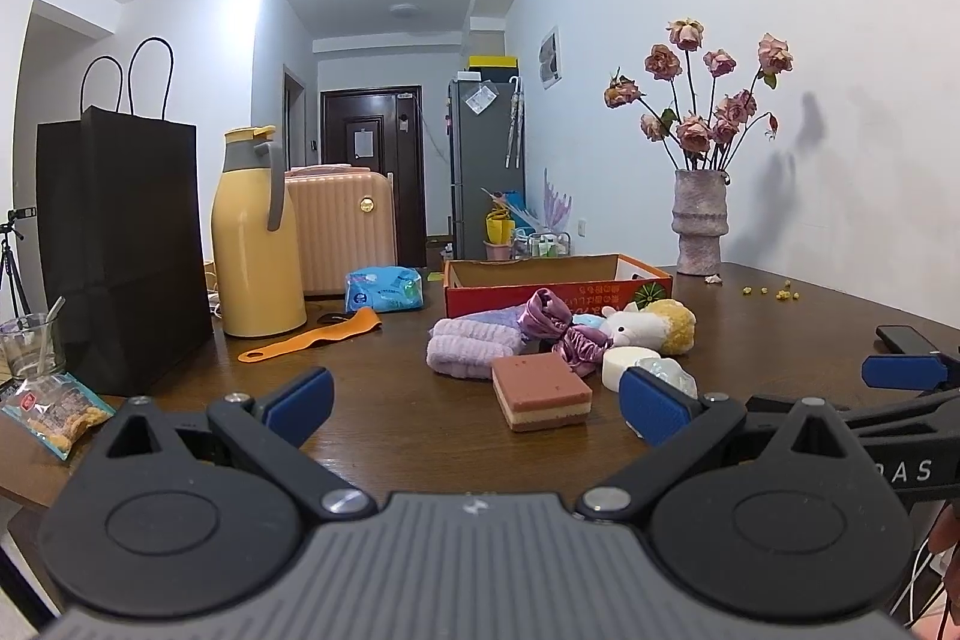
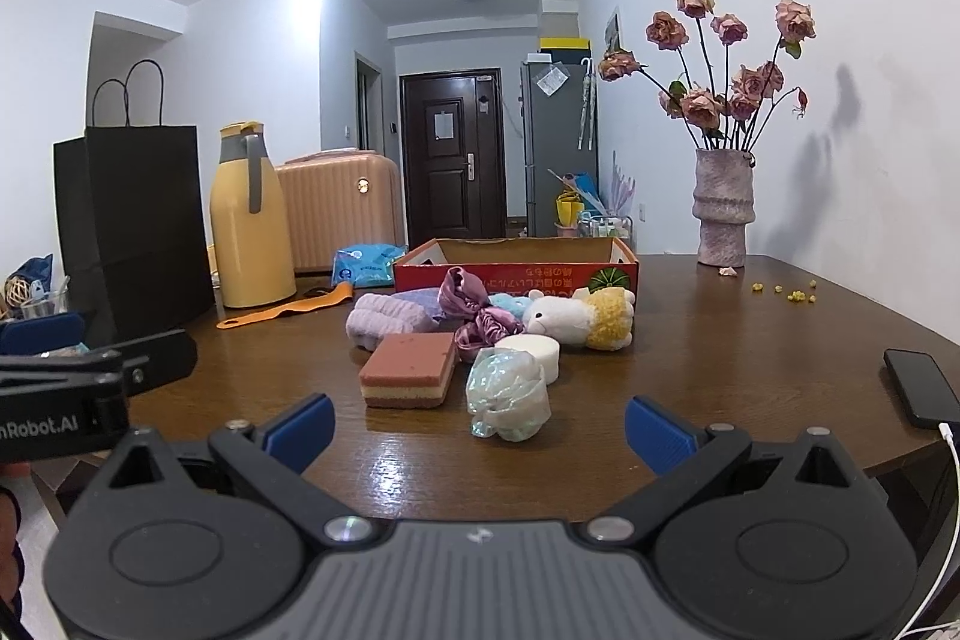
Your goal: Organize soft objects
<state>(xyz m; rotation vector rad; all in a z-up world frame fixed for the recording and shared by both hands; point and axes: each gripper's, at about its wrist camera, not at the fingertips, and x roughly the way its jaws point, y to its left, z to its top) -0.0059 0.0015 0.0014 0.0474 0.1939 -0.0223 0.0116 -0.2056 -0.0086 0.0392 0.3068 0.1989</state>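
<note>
Red box (image 2: 516, 274) behind my soft pile (image 2: 480, 322) on the desk (image 2: 690, 358), sponge (image 2: 410, 369) lying just ahead of both released claws (image 1: 477, 403) (image 2: 480, 427).

sponge (image 2: 408, 369) left of bag (image 2: 509, 393) | plush (image 2: 579, 317) behind | box (image 2: 516, 267) behind plush | vase (image 2: 723, 208) right

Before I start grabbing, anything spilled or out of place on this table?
Yes: small yellow crumbs lie scattered on the table right of the vase, with a fallen petal at its base. Nothing else stands out.
</note>
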